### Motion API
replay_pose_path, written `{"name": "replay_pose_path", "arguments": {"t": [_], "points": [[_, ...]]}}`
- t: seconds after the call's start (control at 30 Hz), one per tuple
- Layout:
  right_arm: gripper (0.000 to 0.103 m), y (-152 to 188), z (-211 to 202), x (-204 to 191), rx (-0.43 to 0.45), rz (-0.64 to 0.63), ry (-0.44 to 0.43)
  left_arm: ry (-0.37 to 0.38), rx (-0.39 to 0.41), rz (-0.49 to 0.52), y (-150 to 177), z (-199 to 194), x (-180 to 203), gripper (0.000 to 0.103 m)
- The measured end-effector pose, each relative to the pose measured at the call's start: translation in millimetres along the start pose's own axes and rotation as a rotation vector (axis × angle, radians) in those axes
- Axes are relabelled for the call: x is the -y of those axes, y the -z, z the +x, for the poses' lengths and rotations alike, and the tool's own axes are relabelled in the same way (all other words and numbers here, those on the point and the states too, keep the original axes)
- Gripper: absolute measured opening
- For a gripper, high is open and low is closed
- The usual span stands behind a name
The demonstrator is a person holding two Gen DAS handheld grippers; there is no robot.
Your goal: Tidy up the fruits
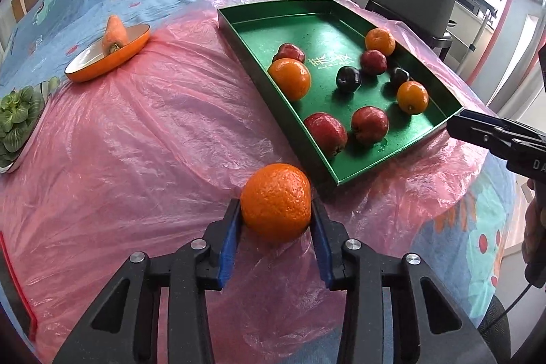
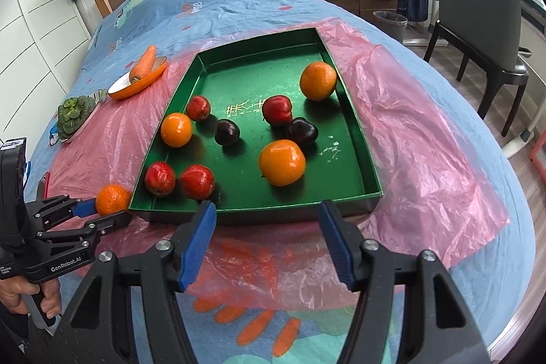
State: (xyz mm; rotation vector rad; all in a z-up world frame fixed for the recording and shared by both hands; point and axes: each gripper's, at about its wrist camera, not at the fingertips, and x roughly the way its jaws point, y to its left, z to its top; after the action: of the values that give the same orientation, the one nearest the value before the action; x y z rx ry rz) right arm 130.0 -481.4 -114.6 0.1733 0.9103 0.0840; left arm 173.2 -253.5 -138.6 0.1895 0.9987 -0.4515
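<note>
Orange pinched between the blue pads of the left gripper, resting on the pink plastic sheet just outside the green tray's near corner, at about 7 o'clock from the tray in the right wrist view. The right gripper hangs released and empty before the tray's near wall. Risk: the pads bear only on the fruit's sides, so the round body may roll out during a lift; a low carry could clip the tray wall, or the fruit could knock the two red apples just inside that corner. The slippery sheet may also drag. The orange is bright, pebbled and unblemished, larger than the three oranges already in the tray.
</note>
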Motion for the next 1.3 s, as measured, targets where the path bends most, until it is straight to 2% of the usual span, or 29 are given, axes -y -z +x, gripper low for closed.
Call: {"name": "replay_pose_path", "arguments": {"t": [0.1,0.23,0.43,0.7,0.87,0.93,1.03,1.3], "points": [[0.103,0,0,1,0.0,0.0,-0.001,-0.014,0.037,0.014,-2,-15,3,0.034],[0.103,1,1,3,0.001,0.007,-0.004,0.022,0.068,-0.006,-14,-27,4,0.034],[0.103,5,5,7,-0.005,0.019,-0.01,0.082,0.055,-0.015,-52,-6,25,0.034],[0.103,9,8,14,-0.016,0.026,-0.003,0.002,-0.004,0.045,-80,36,51,0.036],[0.103,12,11,12,-0.028,0.021,-0.002,-0.017,0.012,0.062,-82,33,55,0.037],[0.103,13,10,8,-0.029,0.012,-0.006,-0.021,0.035,0.064,-79,25,54,0.045],[0.103,13,8,1,-0.027,-0.007,-0.012,-0.045,0.07,0.061,-72,9,48,0.047],[0.103,18,2,-33,-0.016,-0.064,-0.047,-0.129,0.134,-0.063,-38,-35,-2,0.047]]}}
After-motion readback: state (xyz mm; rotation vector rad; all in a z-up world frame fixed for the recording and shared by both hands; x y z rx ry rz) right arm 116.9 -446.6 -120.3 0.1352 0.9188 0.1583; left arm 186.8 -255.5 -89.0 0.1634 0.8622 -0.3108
